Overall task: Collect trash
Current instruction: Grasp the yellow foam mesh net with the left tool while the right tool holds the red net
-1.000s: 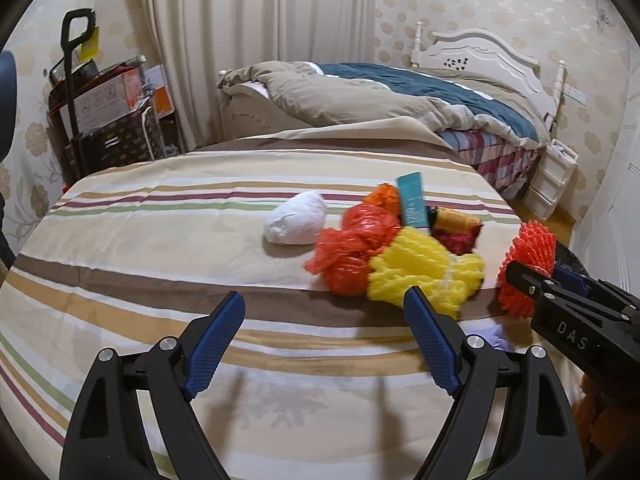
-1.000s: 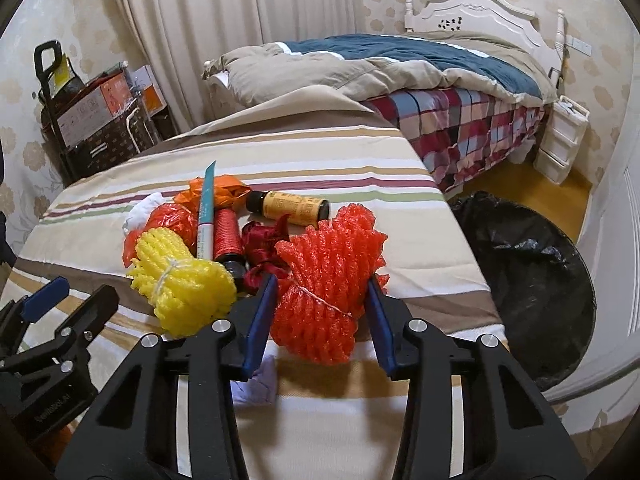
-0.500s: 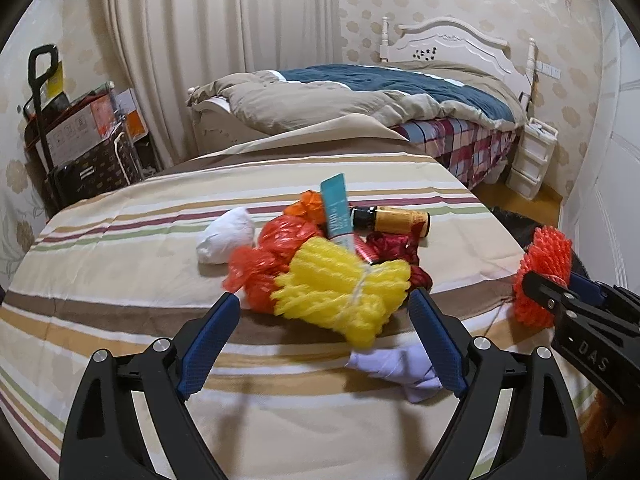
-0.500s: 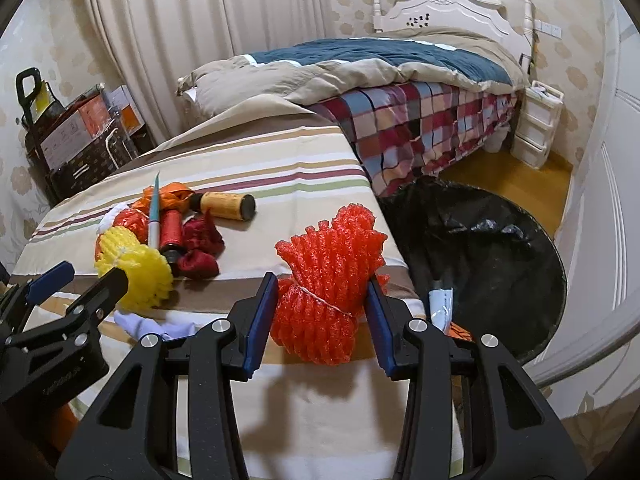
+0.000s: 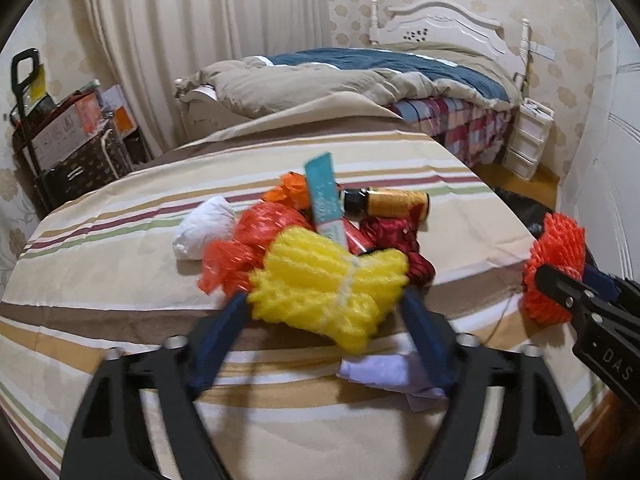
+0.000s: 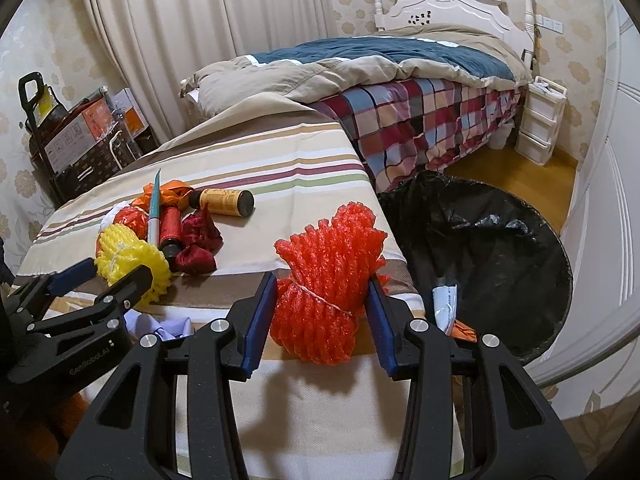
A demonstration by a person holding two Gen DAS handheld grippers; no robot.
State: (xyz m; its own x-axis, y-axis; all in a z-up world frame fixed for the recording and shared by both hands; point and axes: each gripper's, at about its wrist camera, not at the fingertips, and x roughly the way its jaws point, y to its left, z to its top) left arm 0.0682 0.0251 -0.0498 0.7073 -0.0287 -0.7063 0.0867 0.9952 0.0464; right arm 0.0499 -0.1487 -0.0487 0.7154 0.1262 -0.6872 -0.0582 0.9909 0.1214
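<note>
A pile of trash lies on the striped table: a yellow foam net bundle, red plastic bag, white wad, teal tube, yellow-labelled bottle, dark red cloth. My left gripper has its blue pads on both sides of the yellow foam bundle, closing on it. My right gripper is shut on a red foam net bundle, held above the table's right edge, beside the black-lined trash bin.
A pale purple wad lies at the table's near edge. The bin holds a white wrapper. A bed stands behind, white drawers at the far right, boxes on a cart at the left.
My left gripper has moved forward to the yellow foam bundle and narrowed around it. My right gripper has carried the red foam bundle right, toward the bin.
</note>
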